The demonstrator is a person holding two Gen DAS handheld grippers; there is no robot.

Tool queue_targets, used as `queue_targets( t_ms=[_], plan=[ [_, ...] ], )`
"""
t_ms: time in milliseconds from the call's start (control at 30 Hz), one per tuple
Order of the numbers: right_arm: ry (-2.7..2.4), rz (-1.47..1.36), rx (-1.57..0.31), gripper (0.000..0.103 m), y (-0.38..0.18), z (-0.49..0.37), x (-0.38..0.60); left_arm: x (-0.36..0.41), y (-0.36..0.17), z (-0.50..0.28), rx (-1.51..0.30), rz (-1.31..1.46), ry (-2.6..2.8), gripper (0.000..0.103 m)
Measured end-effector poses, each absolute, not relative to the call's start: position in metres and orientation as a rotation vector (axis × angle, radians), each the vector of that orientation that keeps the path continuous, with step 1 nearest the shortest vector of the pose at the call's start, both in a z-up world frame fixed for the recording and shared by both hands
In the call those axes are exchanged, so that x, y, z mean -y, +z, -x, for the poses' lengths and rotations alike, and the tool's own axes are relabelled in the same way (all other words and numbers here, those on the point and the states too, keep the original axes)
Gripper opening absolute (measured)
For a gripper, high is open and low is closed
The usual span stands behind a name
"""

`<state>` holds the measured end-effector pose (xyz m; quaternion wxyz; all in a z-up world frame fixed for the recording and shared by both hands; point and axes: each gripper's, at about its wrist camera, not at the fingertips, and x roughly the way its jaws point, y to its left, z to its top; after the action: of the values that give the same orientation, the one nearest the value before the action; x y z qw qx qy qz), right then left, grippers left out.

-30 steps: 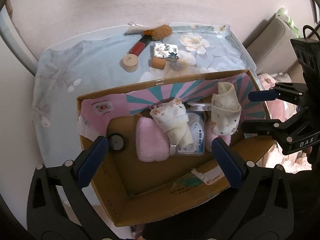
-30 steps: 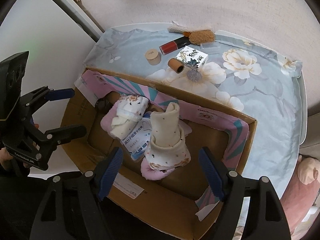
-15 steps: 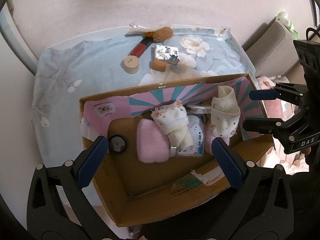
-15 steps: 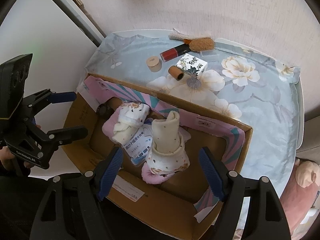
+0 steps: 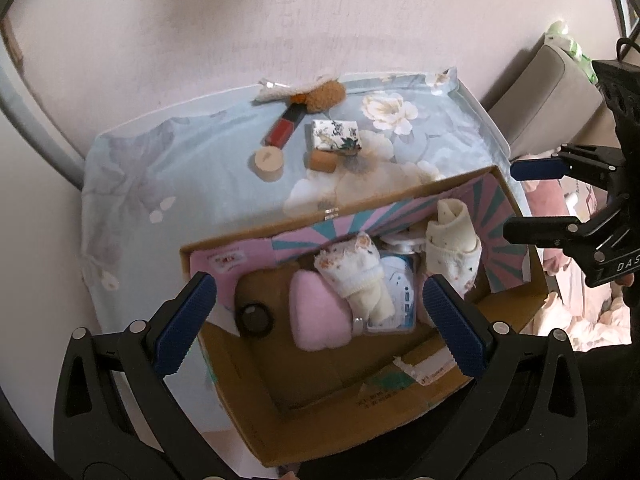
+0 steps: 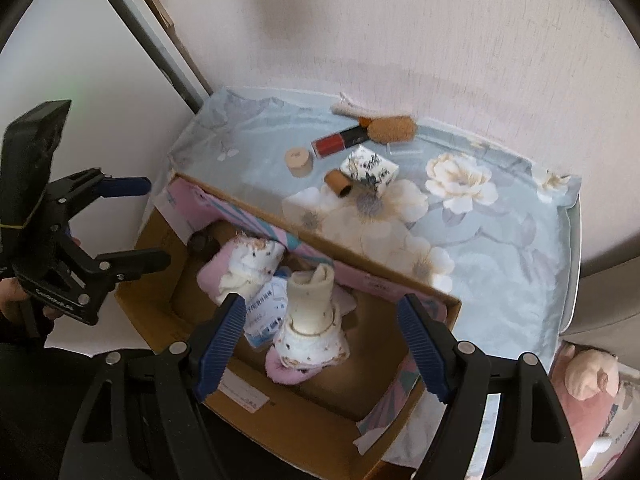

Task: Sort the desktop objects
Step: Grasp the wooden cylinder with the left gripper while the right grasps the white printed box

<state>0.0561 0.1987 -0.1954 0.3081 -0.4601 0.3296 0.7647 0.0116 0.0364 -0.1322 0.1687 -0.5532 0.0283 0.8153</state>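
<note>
A: Left claw [image 5: 320, 324] and right claw [image 6: 320, 340] both hang spread and empty over the cardboard box [image 5: 360, 432].

B: The lipstick tube [image 6: 340, 142] lies near the counter's far edge; probably light, rigid, slippery. Pinch it across the middle.

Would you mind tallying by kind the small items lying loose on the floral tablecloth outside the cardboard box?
Round beige jar: 1
Red lipstick tube with black cap: 1
Short tan cylinder lying on its side: 1
White box with dark floral print: 1
Brown fuzzy puff: 1
White fringed piece beside the puff: 1
Total: 6
</note>
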Motion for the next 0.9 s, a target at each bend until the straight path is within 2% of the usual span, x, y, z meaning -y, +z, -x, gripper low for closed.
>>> queue_targets(
  t_ms=[200,467,767,900],
  plan=[
    [2.028,1.201,-0.878,0.075,-0.193,-0.056,-0.21,-0.039,-0.125,0.008,-0.135,1.551,2.324,0.103],
    [2.003,1.299,-0.792,0.075,-0.201,-0.052,-0.246,-0.038,-0.114,0.056,-0.26,1.522,2.285,0.103],
    [1.976,1.465,-0.787,0.075,-0.247,-0.033,-0.297,-0.055,-0.164,0.115,-0.431,1.608,2.097,0.103],
    [1.97,1.515,-0.818,0.075,-0.263,-0.016,-0.319,-0.057,-0.191,0.142,-0.452,1.653,2.034,0.103]
  ],
)
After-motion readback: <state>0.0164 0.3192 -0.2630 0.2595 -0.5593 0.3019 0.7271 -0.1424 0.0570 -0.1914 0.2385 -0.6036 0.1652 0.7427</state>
